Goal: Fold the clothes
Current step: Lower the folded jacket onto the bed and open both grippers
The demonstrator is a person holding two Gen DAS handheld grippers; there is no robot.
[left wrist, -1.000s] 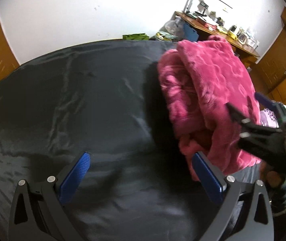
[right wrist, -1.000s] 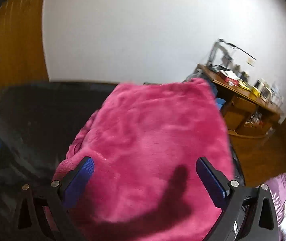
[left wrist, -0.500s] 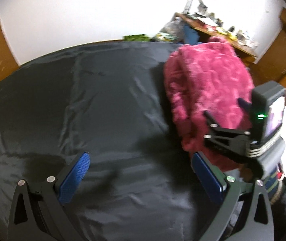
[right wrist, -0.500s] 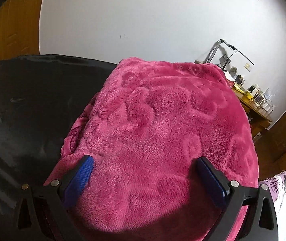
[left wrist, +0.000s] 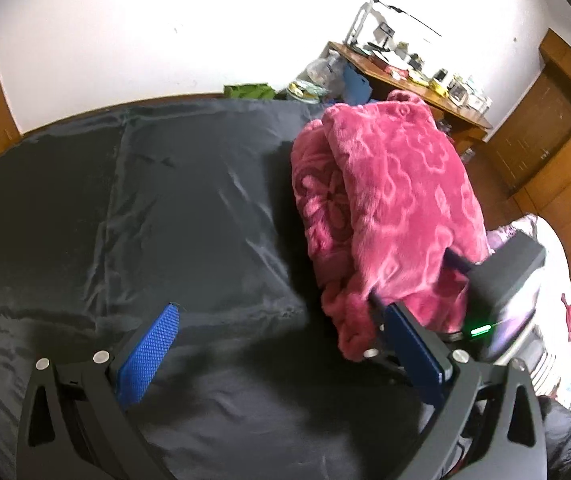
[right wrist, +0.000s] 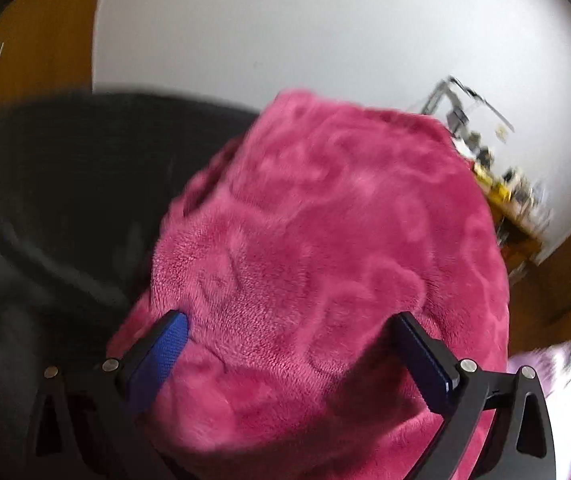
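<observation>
A black sheet point(left wrist: 133, 208) covers the wide surface, which may be a bed or a tabletop; the pictures do not settle it. On its right part lies the pink fleece garment point(left wrist: 389, 208), folded into a thick stack with an embossed flower pattern. The right gripper point(right wrist: 291, 354) sits at the garment's near edge, fingers spread wide and released over the fleece. The left gripper point(left wrist: 285, 350) hovers above bare sheet, also spread apart, holding nothing.

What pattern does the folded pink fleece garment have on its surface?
The folded pink fleece garment has an embossed flower pattern, lighter pink on deeper pink, clearest in the left wrist view.
</observation>
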